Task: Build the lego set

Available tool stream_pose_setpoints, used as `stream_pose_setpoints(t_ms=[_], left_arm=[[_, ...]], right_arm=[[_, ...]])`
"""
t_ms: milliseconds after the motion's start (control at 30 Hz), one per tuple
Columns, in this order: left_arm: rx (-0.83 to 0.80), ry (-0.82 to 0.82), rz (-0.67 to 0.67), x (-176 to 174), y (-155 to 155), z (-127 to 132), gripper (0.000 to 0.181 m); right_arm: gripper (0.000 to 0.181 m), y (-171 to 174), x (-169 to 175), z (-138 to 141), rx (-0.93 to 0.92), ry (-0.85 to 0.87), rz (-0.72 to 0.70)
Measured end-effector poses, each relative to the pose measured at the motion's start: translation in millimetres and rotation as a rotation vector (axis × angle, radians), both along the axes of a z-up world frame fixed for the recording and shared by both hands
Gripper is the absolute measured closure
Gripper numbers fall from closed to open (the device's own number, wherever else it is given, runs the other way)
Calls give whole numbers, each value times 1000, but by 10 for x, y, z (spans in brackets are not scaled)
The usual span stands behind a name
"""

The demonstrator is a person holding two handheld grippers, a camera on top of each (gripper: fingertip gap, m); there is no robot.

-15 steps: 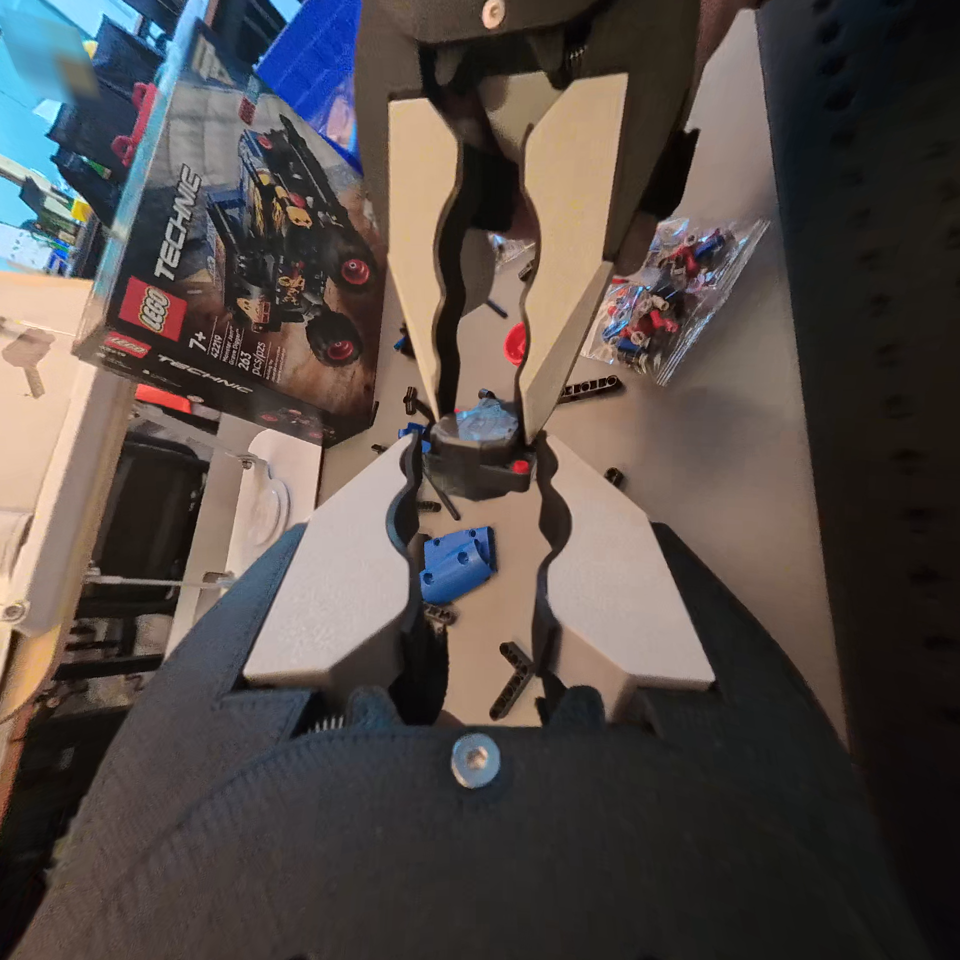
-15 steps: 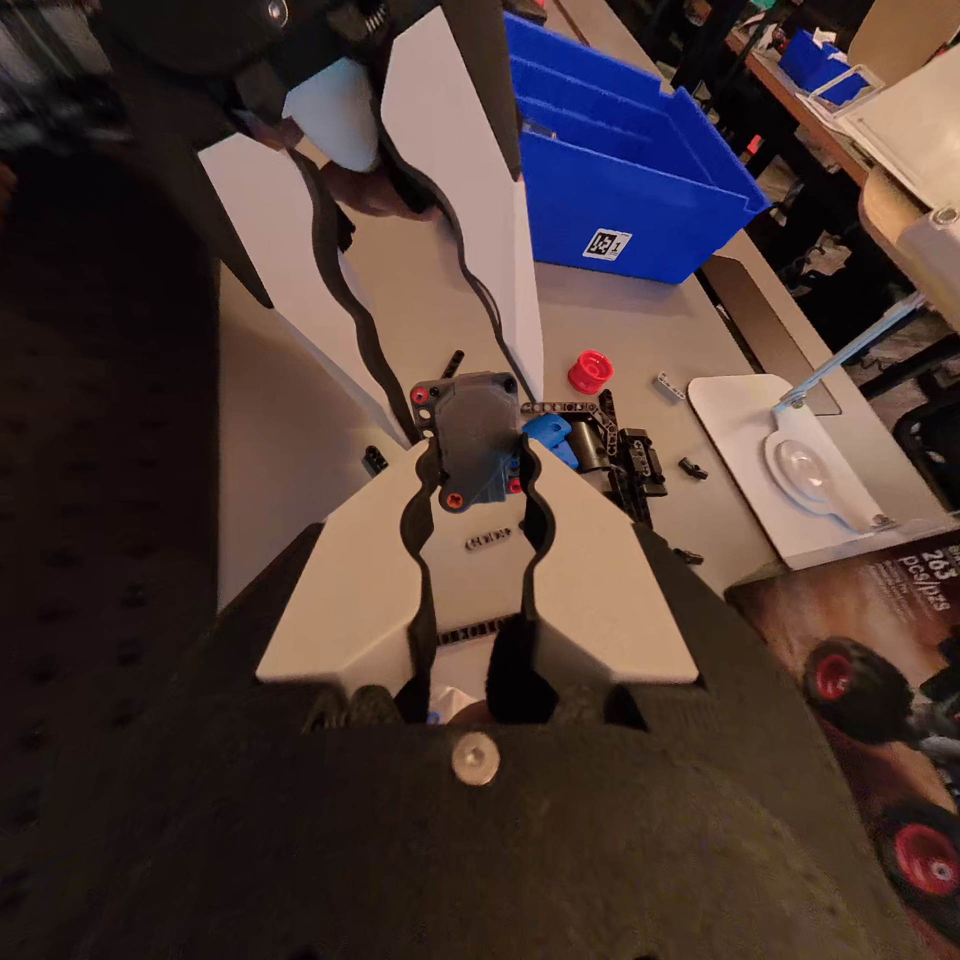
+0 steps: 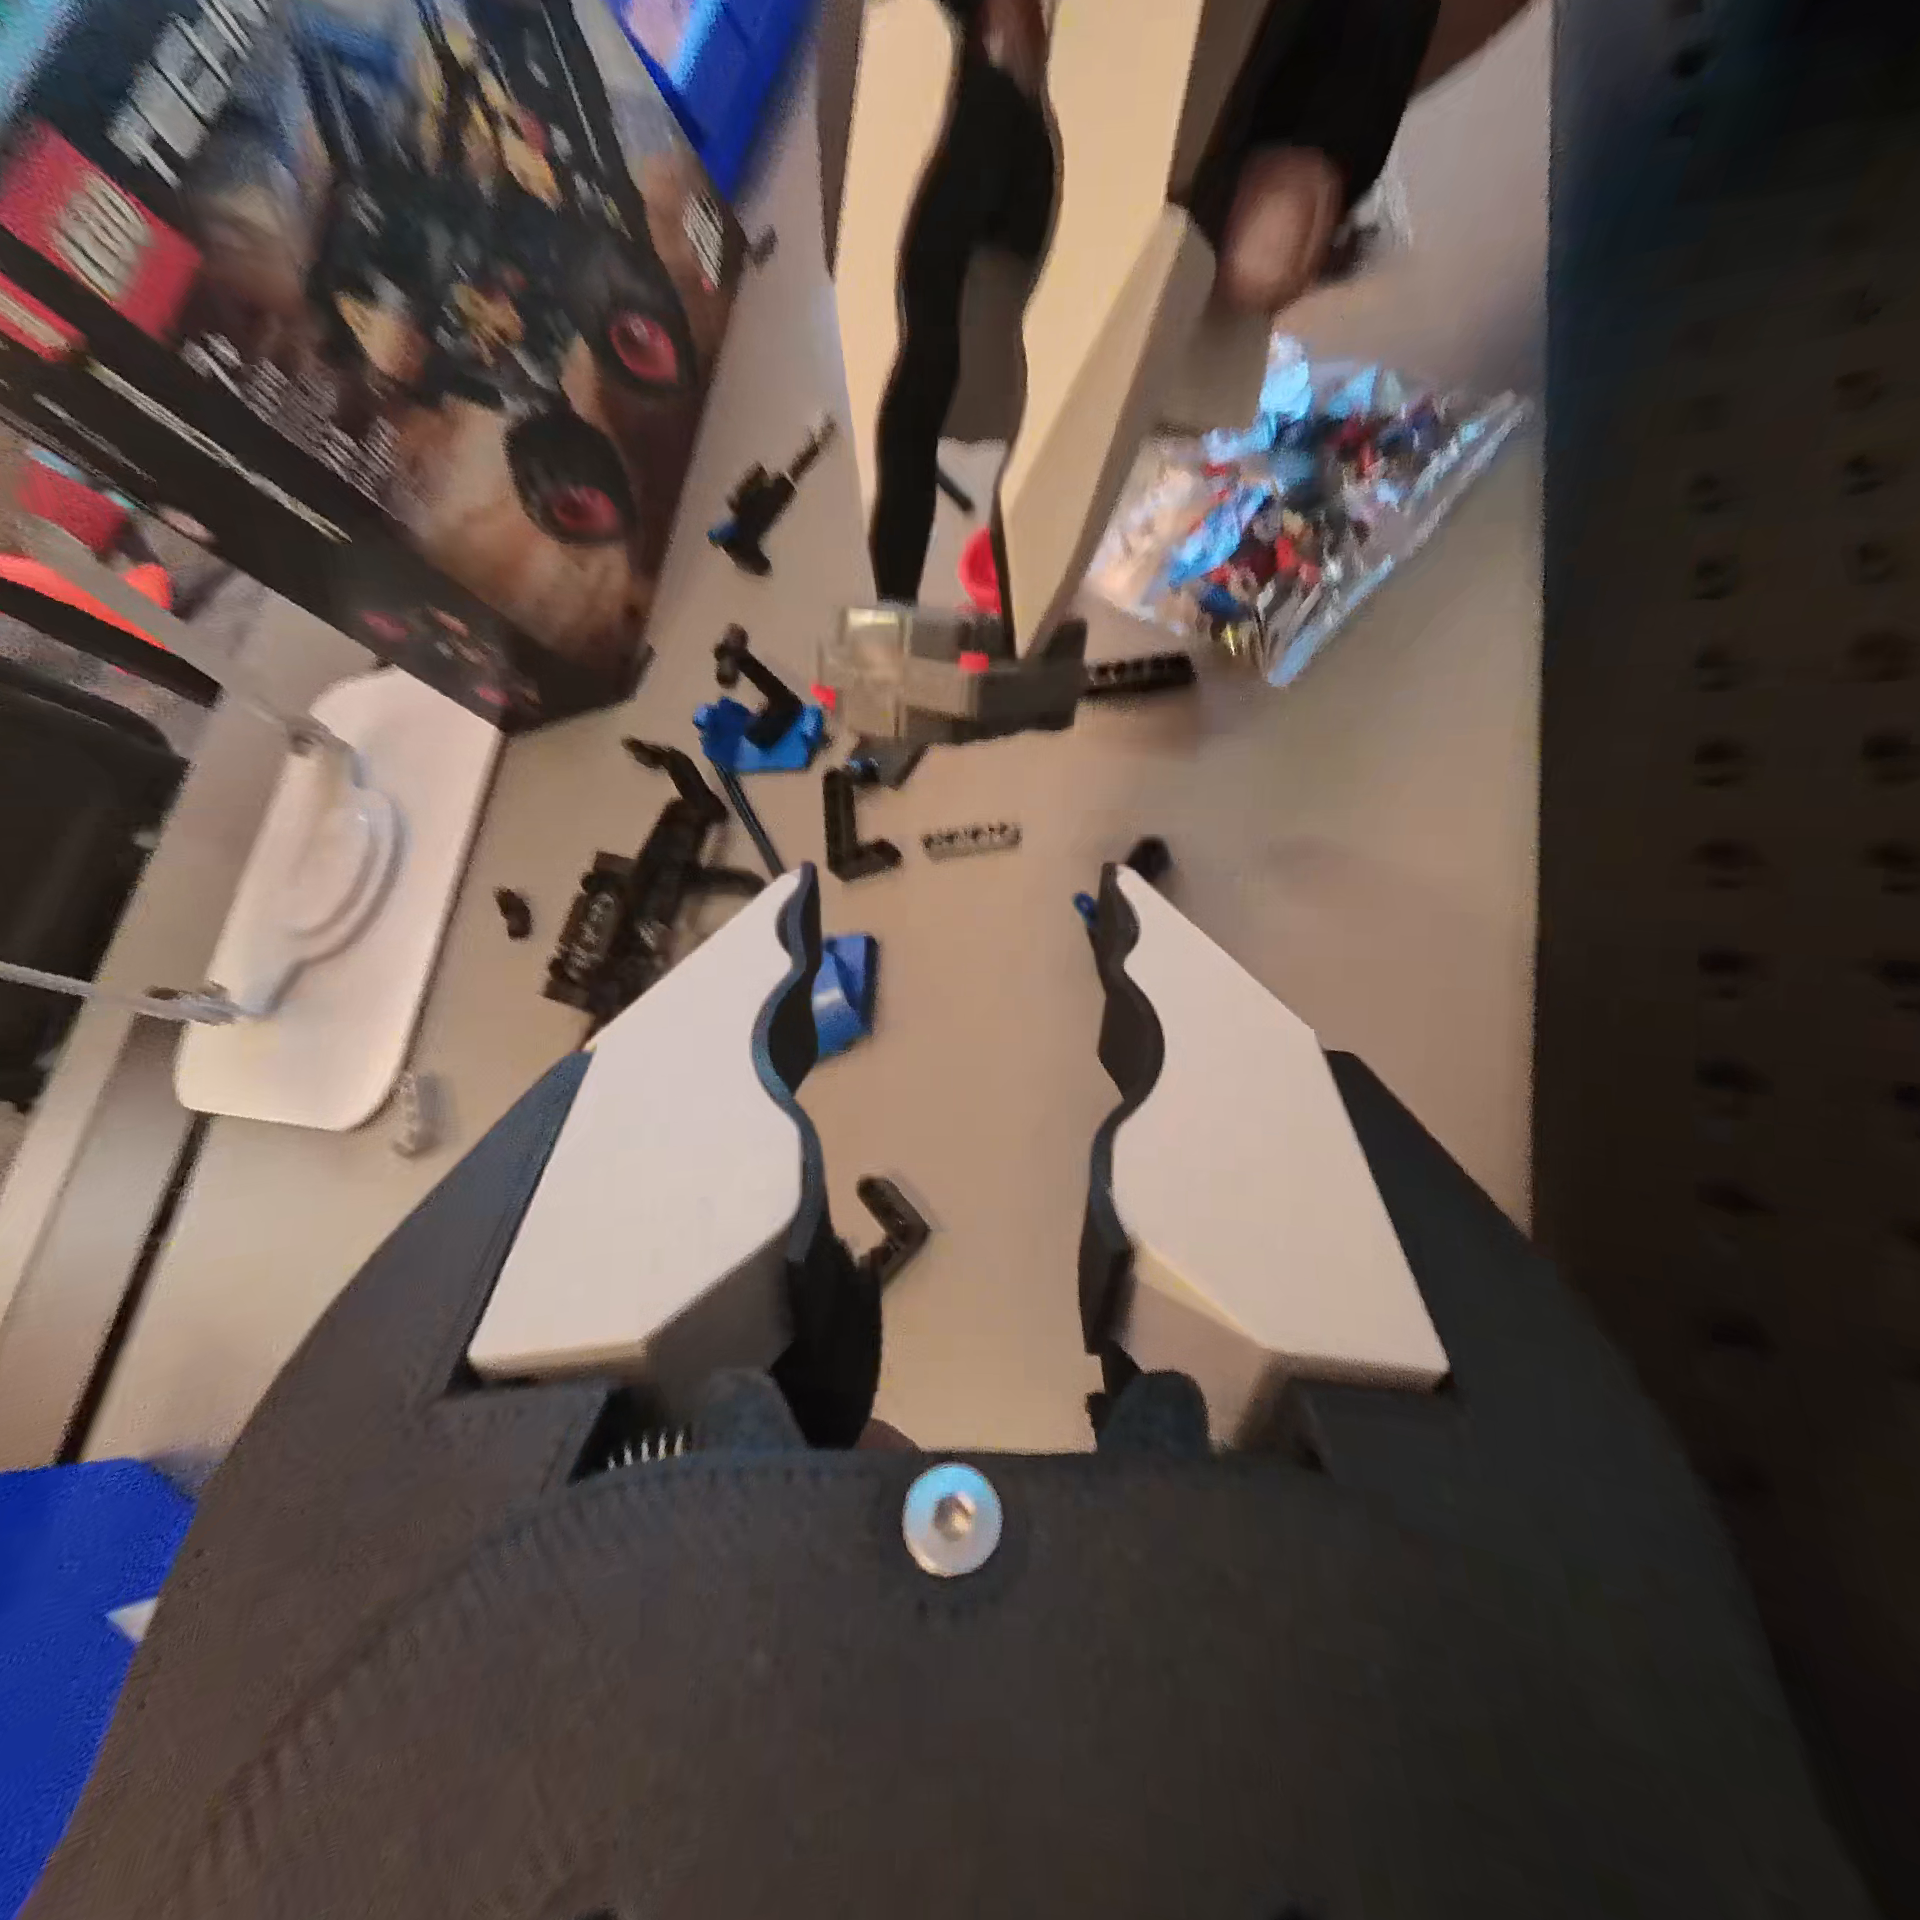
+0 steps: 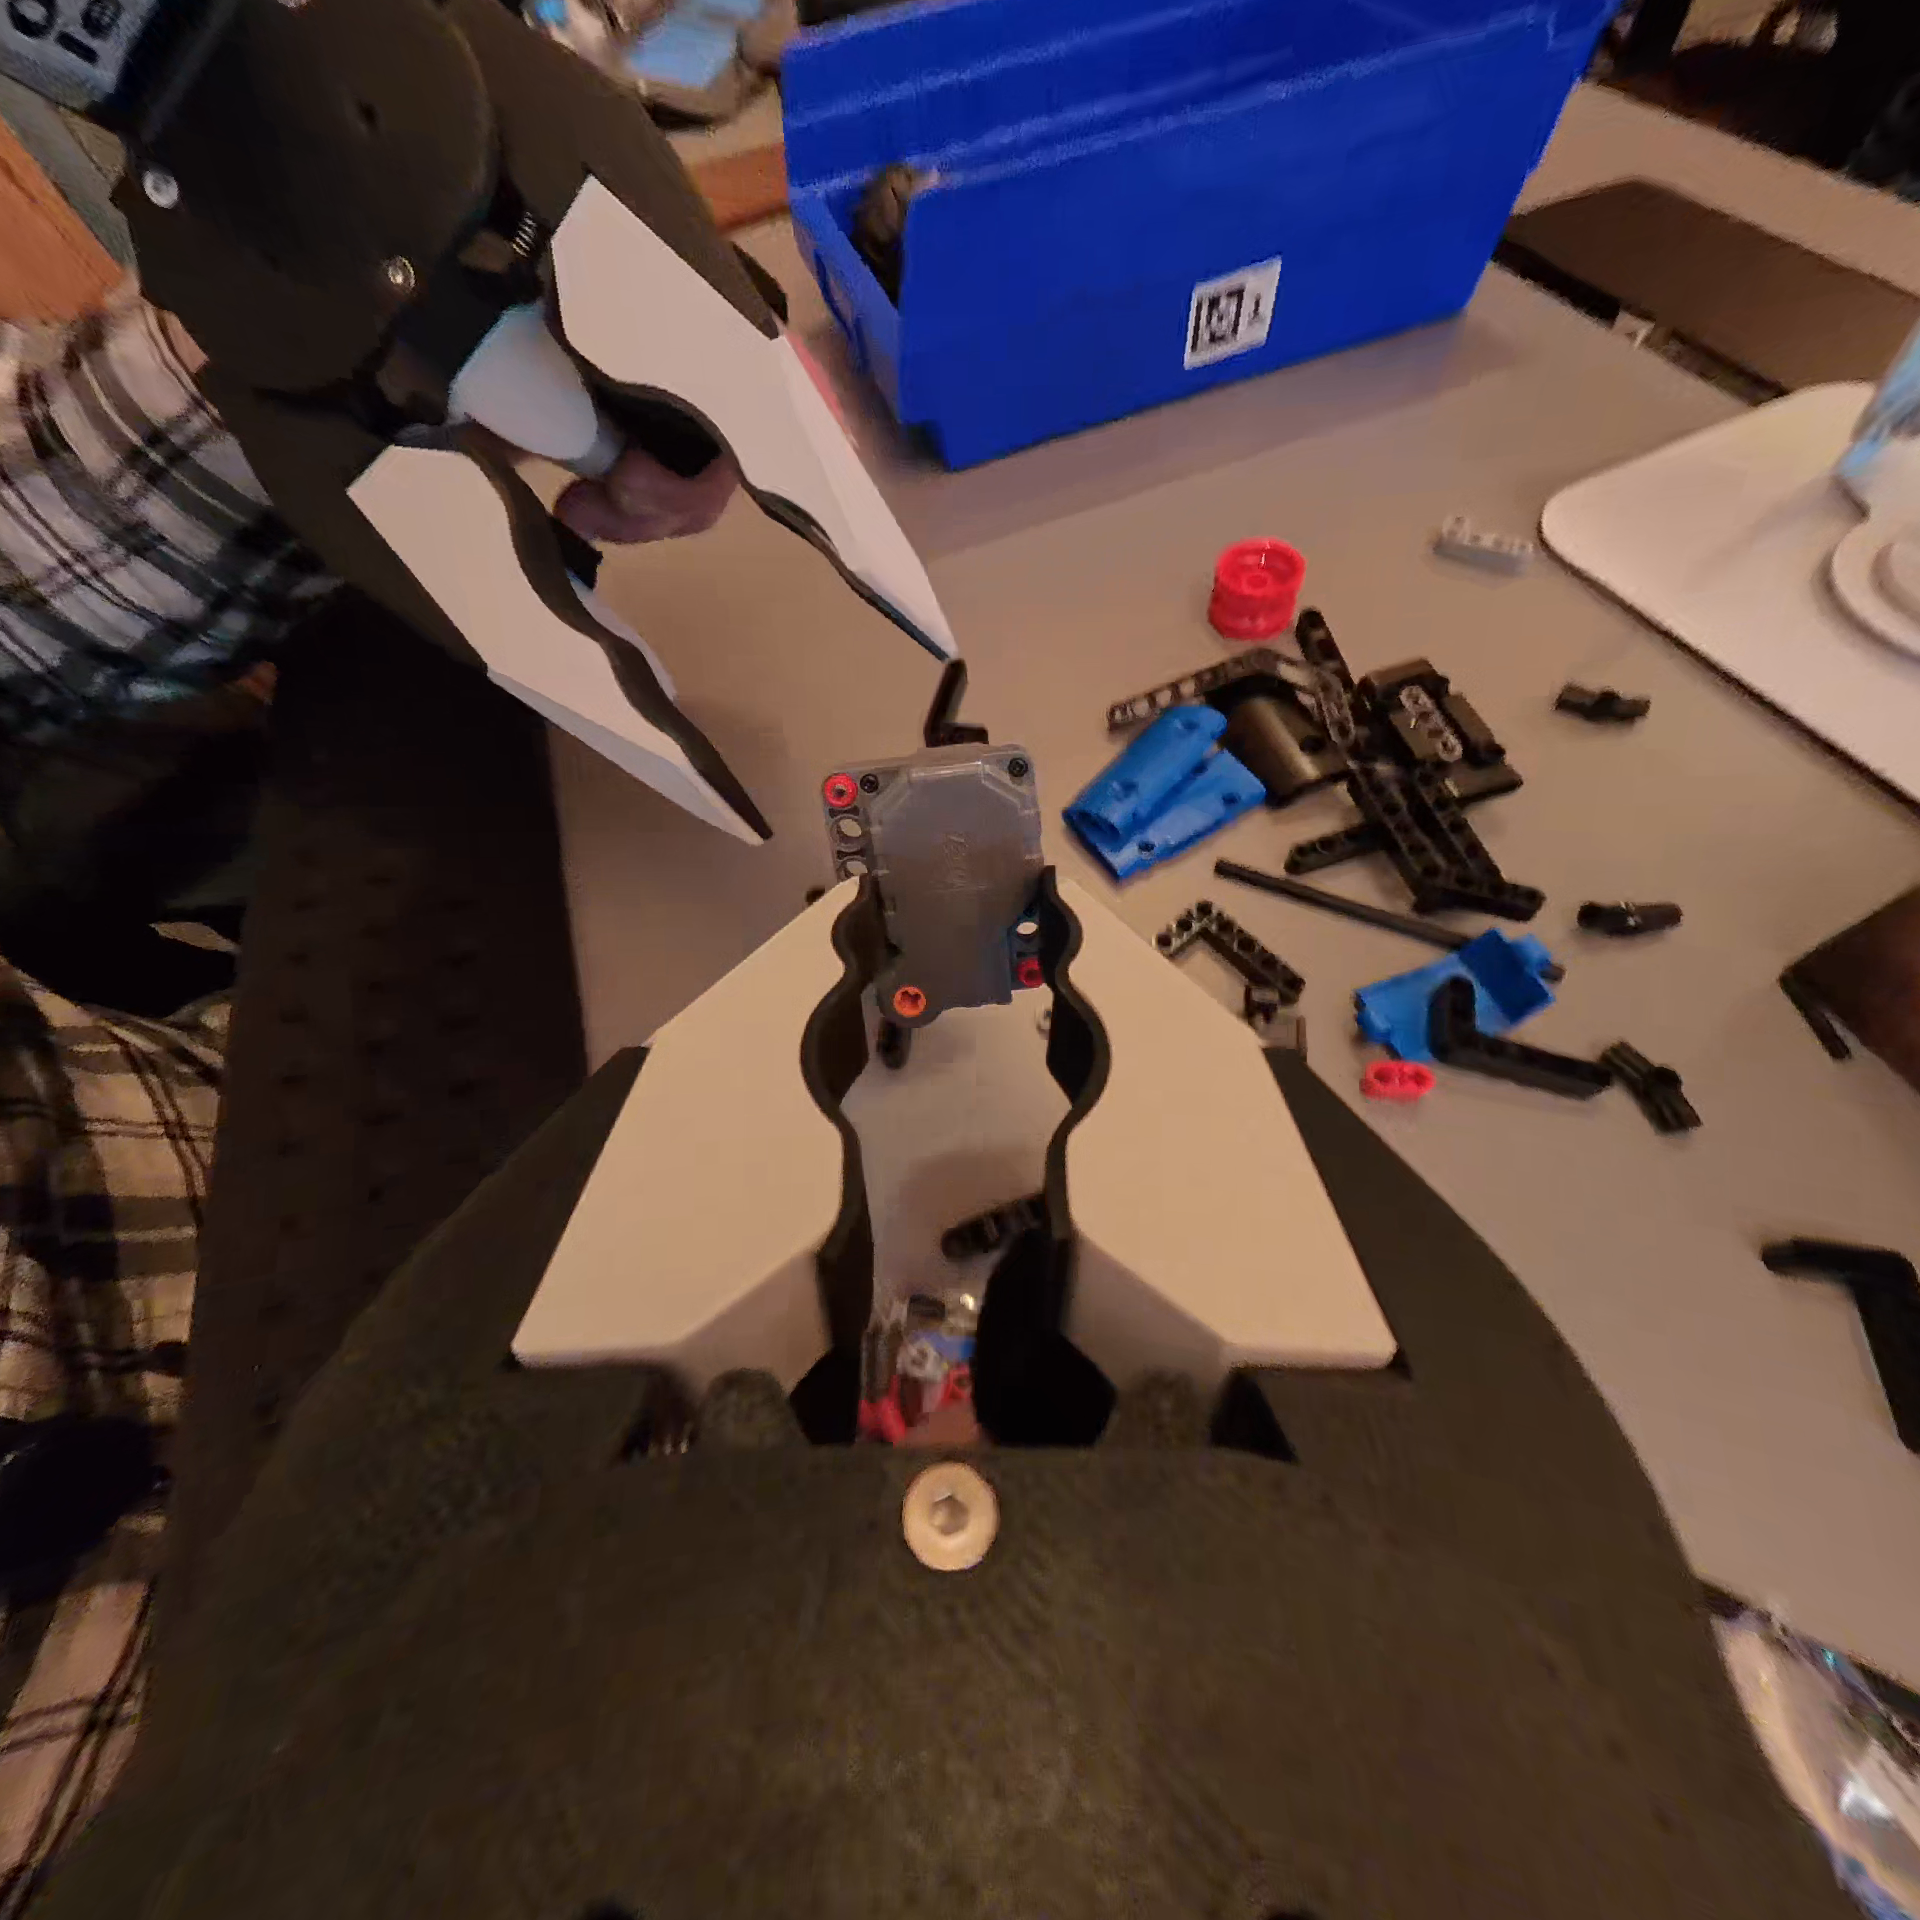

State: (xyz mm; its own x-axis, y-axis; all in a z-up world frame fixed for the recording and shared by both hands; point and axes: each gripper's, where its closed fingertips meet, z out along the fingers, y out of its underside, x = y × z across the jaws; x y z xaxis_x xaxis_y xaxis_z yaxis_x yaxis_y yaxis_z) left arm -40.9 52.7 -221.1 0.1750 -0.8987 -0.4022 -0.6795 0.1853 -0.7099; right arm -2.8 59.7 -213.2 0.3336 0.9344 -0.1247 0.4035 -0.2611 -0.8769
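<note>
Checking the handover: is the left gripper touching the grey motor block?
Apart. Right wrist view shows the left gripper open, table visible between it and the grey motor block held by the right gripper.

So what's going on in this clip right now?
A person with a handheld gripper in each hand is building a Lego set on a grey table. The right gripper is shut on a grey motor block with red pins, held above the table. The left gripper is open and empty, apart from the block. Loose black and blue pieces, a red wheel, a bag of parts, the set's box and a blue bin lie around.
</note>
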Motion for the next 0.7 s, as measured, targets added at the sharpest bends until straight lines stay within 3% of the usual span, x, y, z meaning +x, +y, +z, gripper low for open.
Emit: stream_pose_setpoints(t_ms=[167,400,500,700], left_arm=[[-155,63,12,-60,-93,-406,144],[-220,141,24,-72,-145,-726,162],[-219,127,19,-28,-164,-743,175],[-185,133,32,-22,-134,-742,176]], right_arm=[[153,-34,62,-285,-89,-164,-2],[153,-82,14,-503,-144,-318,27],[153,-81,12,-540,-138,-353,38],[153,-58,-18,-542,-130,-346,41]])
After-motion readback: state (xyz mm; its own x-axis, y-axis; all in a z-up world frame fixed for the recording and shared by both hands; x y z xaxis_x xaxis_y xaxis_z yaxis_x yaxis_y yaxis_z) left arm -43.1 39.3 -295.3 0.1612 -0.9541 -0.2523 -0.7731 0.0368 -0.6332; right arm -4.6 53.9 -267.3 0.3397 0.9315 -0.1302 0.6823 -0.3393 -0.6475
